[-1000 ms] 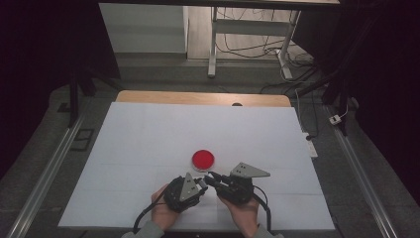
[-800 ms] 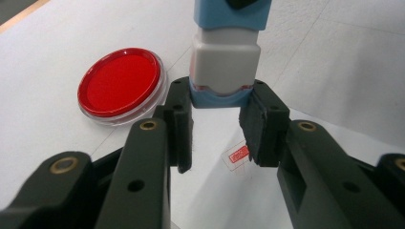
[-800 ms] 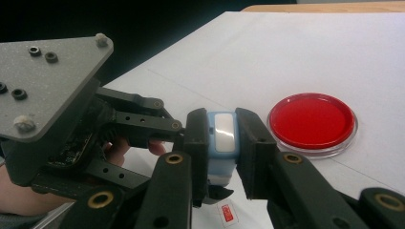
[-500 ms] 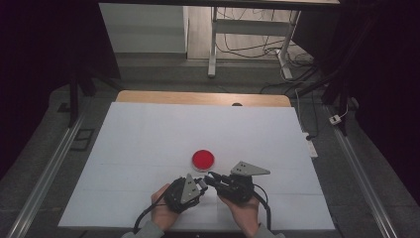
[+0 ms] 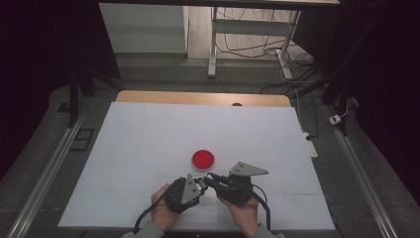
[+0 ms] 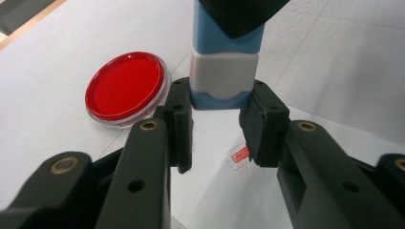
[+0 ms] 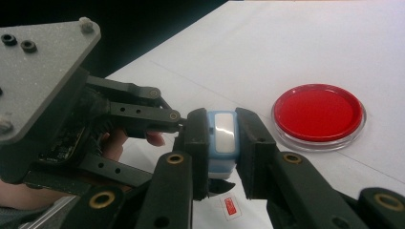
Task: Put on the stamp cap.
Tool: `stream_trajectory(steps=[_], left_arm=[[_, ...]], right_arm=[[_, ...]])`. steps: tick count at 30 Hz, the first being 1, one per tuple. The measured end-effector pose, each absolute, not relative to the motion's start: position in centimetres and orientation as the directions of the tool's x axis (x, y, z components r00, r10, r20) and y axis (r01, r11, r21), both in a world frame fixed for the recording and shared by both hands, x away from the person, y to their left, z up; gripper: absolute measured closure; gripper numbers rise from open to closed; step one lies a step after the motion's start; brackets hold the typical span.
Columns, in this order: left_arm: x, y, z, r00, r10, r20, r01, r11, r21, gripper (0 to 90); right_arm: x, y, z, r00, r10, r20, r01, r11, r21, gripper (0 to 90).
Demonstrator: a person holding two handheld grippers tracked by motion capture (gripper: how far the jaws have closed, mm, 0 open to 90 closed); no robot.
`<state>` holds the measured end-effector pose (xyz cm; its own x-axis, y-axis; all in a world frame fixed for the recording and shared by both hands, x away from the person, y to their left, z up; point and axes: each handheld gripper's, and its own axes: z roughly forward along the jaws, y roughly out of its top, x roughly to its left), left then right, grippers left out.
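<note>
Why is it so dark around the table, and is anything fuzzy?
High view: the room's edges are black, while light falls on the white table. Left gripper view: the near jaws look soft, but the red dish is sharp. Right gripper view: the blue-and-white block is clear.

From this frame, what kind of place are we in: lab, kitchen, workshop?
Likely a lab or recording rig. A white-covered table stands between metal floor rails in a dark room, with loose cables behind. On it: a red dish and a small blue-and-white block.

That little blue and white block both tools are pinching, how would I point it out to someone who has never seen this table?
Start at the white table and find the red dish near its front. Just in front of it, two hand-held grippers meet; the blue and white block is clamped between them, the one thing held off the tabletop.
</note>
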<state>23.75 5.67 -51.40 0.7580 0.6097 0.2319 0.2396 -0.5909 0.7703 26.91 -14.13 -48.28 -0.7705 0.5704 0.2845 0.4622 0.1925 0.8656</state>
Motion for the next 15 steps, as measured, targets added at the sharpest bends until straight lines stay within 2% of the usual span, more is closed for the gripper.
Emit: stream_trajectory(steps=[15], left_arm=[[24.10,6.05,-51.59,0.765,0.616,0.188,0.259,-0.561,0.786,64.5]], right_arm=[[26.96,-14.38,-48.21,-0.785,0.556,0.274,0.436,0.180,0.882,75.9]])
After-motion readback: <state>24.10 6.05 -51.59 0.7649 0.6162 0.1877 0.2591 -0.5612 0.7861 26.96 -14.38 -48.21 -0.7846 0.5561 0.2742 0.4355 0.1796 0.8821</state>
